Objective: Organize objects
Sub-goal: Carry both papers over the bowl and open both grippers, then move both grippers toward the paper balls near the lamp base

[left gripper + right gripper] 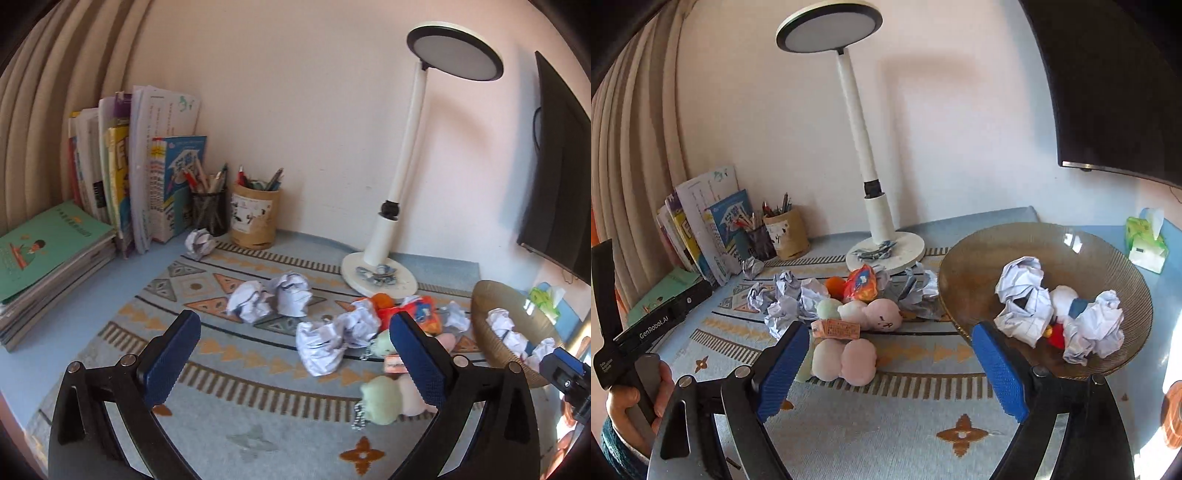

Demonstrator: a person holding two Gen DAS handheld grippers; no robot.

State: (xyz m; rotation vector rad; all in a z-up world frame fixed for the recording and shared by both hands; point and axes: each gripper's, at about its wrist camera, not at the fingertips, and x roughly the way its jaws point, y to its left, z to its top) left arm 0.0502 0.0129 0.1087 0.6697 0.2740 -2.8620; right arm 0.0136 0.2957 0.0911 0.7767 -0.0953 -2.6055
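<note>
Crumpled paper balls (321,345) lie scattered on the patterned mat (258,373) that covers the table, mixed with small plush toys (846,360) and an orange snack packet (862,284); more paper balls (1025,299) sit inside the brown ribbed bowl (975,258) at the right of the mat, along with a red and blue item; the left gripper (295,354) hangs above the mat with its jaws wide apart and nothing between them; the right gripper (890,365) also has its jaws spread and empty, one blue pad near the bowl's rim; a white desk lamp (406,155) stands behind the clutter; books (122,173) and two pen holders (255,214) line the wall at the left; a tissue pack (1147,242) lies beyond the bowl.
</note>
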